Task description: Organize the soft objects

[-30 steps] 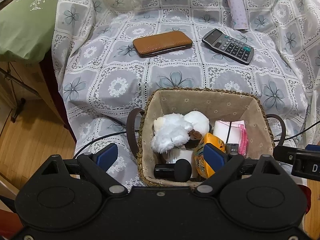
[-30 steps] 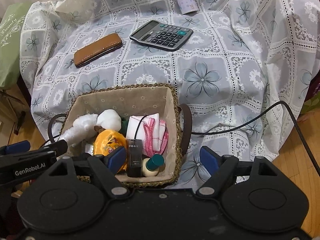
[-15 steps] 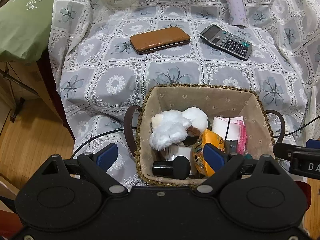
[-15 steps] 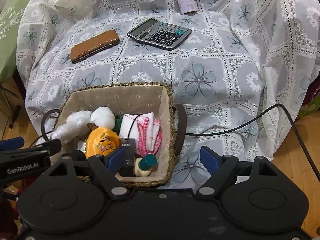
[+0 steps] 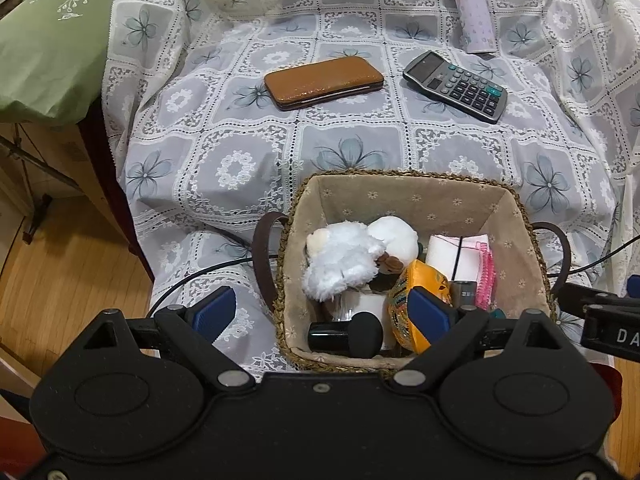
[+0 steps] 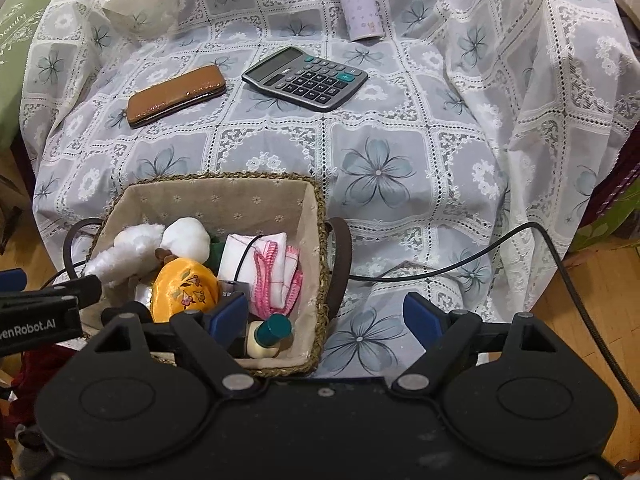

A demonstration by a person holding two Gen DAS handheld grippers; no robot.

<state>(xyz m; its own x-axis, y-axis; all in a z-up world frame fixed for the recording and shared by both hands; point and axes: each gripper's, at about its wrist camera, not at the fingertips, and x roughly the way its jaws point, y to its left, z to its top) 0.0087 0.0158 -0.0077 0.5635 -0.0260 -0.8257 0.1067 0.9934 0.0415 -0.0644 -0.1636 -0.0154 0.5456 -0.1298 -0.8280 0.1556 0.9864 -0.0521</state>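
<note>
A: What does the left wrist view give that the right one lacks?

B: A black cylinder [image 5: 346, 337] lying at the near wall of the basket [image 5: 404, 194], and a green pillow [image 5: 52, 44] off to the left with wood floor [image 5: 60, 276] below it. The right view instead shows a small green-capped bottle [image 6: 269, 335] in the basket's near right corner, plus a black cable [image 6: 472, 258] running over the cloth.

A: And the soft things?

B: All in the basket: a white plush [image 5: 340, 258], an orange pouch [image 6: 185, 290] just in front of it, and a folded white and pink cloth [image 6: 266, 266] on the right side.

A: The surface?

B: A lace floral tablecloth [image 6: 376, 168]. Beyond the basket lie a brown wallet [image 5: 323, 82], a calculator [image 5: 455, 86] and a lilac flask [image 5: 472, 10], each apart from the others.

A: The grippers?

B: Left gripper [image 5: 323, 312] hovers over the basket's near left edge, fingers apart, holding nothing. Right gripper [image 6: 326, 318] hovers over its near right edge, also spread wide and empty, one finger above the basket, the other above the cloth.
</note>
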